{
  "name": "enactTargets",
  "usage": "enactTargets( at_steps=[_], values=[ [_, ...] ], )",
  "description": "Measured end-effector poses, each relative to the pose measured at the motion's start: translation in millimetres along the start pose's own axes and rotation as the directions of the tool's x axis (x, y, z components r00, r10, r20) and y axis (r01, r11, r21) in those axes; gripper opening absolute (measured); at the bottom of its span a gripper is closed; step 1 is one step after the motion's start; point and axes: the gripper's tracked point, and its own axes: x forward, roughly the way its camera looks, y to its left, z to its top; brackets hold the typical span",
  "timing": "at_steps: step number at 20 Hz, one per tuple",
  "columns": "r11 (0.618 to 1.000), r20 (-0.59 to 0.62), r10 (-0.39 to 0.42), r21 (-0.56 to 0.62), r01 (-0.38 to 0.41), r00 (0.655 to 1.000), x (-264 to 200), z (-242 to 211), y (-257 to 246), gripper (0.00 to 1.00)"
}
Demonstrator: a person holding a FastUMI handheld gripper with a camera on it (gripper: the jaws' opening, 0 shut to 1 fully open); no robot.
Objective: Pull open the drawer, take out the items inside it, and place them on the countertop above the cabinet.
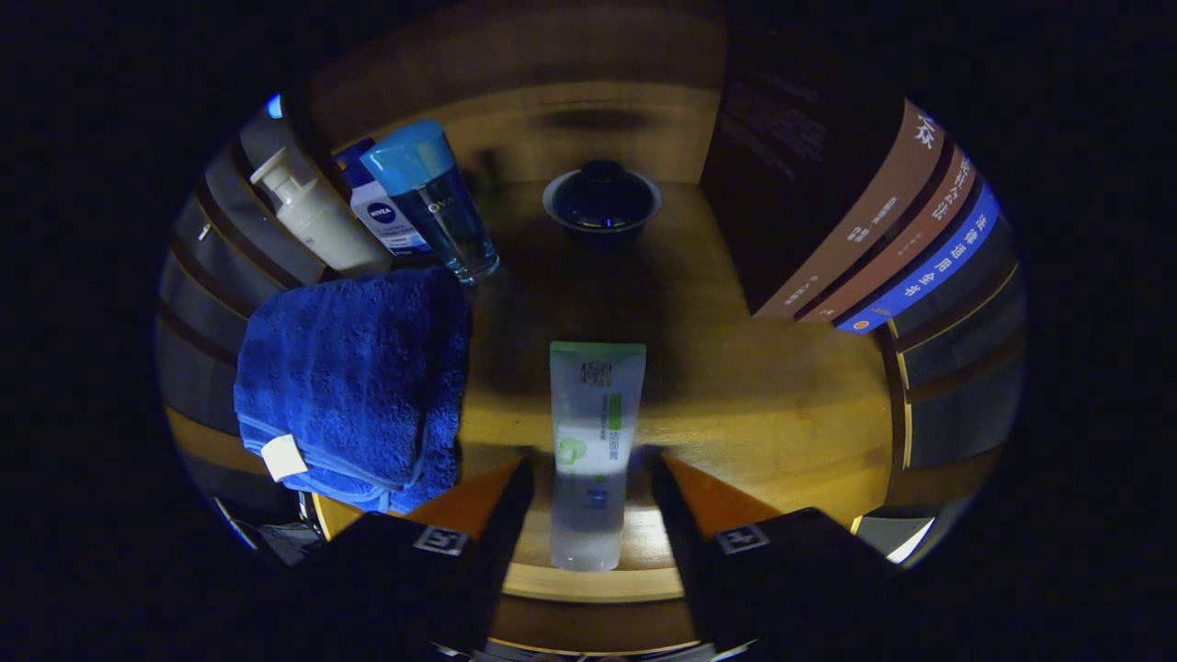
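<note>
A white tube with a green end lies on the wooden countertop, its clear cap end pointing back toward me. My gripper straddles the tube's lower half. Its fingers stand open, with a narrow gap on each side, and neither one presses on the tube. The tube's green end reaches beyond the fingertips toward the middle of the counter.
A folded blue towel lies left of the tube. Behind it stand a cream pump bottle, a white-and-blue bottle and a clear blue-capped bottle. A dark bowl sits at the back. Upright books line the right side.
</note>
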Motion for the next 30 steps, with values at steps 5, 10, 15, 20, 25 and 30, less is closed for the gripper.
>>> enactTargets(
  at_steps=[5,10,15,20,25,30],
  values=[
    [1.0,0.095,0.019,-0.015,-0.018,0.995,-25.1,8.5,1.0,1.0],
    [0.997,0.304,0.046,-0.069,-0.026,0.952,-70.6,6.7,1.9,1.0],
    [0.993,0.576,0.111,-0.088,-0.074,0.81,-143.6,-9.7,14.9,1.0],
    [0.976,0.784,0.206,-0.121,-0.181,0.586,-221.9,-48.3,43.7,1.0],
    [0.958,0.891,0.215,-0.113,-0.264,0.399,-248.8,-112.0,46.8,0.99],
    [0.984,0.927,0.162,-0.126,-0.126,0.338,-221.0,-171.8,41.5,0.99]
  ],
)
